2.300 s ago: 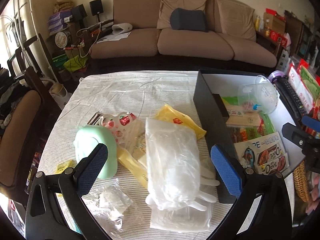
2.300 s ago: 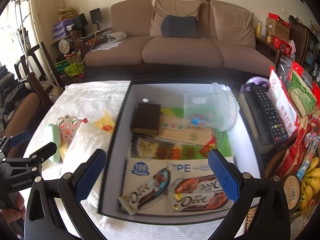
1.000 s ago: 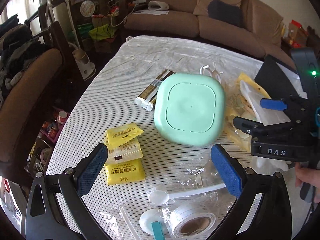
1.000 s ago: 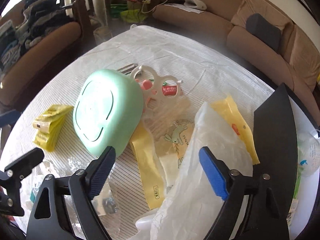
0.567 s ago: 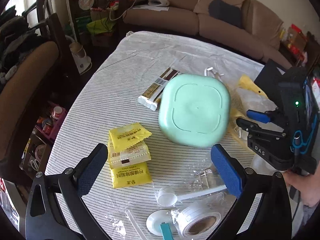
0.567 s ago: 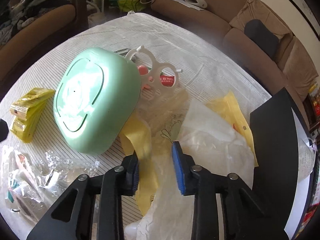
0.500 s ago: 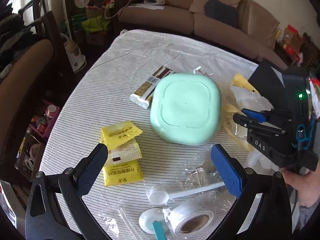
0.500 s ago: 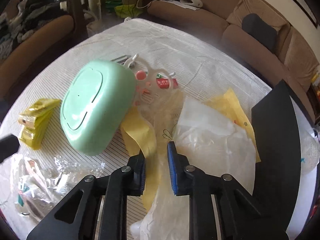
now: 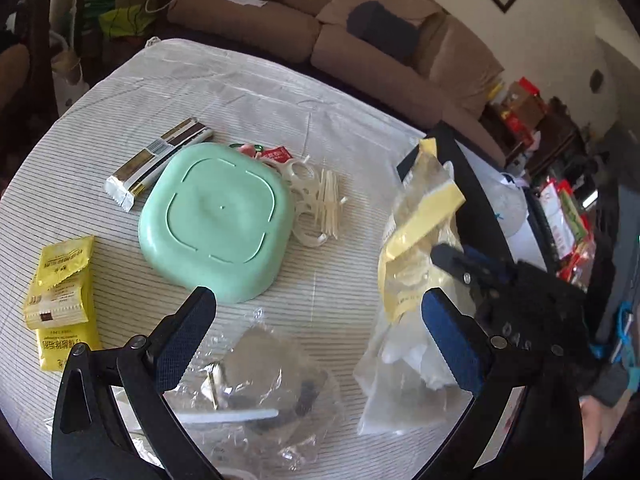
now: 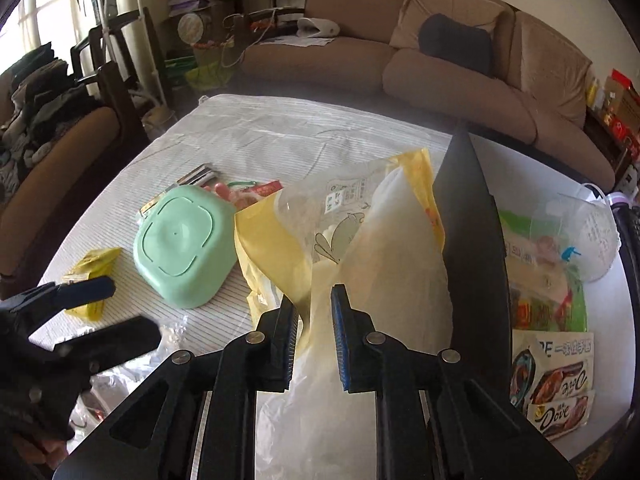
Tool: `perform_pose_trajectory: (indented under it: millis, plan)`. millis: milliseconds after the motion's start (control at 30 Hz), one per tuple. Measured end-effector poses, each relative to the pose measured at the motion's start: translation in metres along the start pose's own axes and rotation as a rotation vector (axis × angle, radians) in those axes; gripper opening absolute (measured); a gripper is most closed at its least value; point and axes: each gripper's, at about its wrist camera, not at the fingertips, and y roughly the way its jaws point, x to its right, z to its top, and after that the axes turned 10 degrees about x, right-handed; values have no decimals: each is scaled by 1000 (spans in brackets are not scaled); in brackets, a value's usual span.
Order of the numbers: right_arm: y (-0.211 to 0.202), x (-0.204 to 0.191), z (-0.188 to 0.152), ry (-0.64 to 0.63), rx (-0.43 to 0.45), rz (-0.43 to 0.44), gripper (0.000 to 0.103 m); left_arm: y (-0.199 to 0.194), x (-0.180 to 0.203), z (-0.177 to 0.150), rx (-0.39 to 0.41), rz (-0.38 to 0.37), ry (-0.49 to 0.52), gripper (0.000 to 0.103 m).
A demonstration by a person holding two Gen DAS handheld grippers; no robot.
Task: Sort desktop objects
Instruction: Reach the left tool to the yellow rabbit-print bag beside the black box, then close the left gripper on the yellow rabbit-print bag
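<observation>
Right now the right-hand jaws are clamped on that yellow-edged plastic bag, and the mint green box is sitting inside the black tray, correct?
Not quite. The right gripper is indeed clamped on the yellow-edged plastic bag, but the mint green box is not in the black tray. It lies on the striped tablecloth, apart from the tray, as the left wrist view shows.

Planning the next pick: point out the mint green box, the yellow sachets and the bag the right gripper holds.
mint green box point(image 9: 216, 220), left wrist view, centre of lid
yellow sachets point(image 9: 62, 300), left wrist view, middle sachet
yellow-edged bag point(image 10: 276, 248), right wrist view, yellow strip
</observation>
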Motion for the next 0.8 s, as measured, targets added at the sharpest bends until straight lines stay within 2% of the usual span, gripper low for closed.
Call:
perform_pose_trajectory:
  millis: [67,133,200,233,333,400,500,533,567,600,633,667,733,800]
  plan:
    - [-3,3,-9,21,1,17,15,5,5,12,33,-29,-1,103]
    - [-5,7,-20,59,8,47,16,10,14,22,57,-17,47,103]
    - [-3,11,-28,100,7,74,16,20,25,28,43,-9,111,103]
    - [-1,12,-31,112,5,81,16,28,32,28,28,5,150,103]
    - [4,13,-34,120,7,88,18,59,48,23,-33,118,278,103]
    - [8,11,-33,108,-1,82,18,73,46,19,-55,106,264,103]
    - [9,9,-33,92,4,87,19,83,33,18,-81,36,139,101]
    - [8,9,-34,85,5,87,20,85,28,17,-81,-13,102,96]
    - [8,9,-35,83,6,89,21,88,25,16,-85,-44,81,75]
    - [7,10,-36,91,8,97,22,92,23,13,-96,-61,69,64]
    - [5,12,-37,106,6,113,23,94,20,11,-106,-66,57,43]
    - [4,13,-38,119,6,120,26,97,17,8,-113,-42,52,38]
    - [-2,15,-39,140,15,126,29,97,9,5,-115,-52,13,35]
    - [-7,17,-39,148,17,124,41,95,0,5,-114,-75,-38,31]
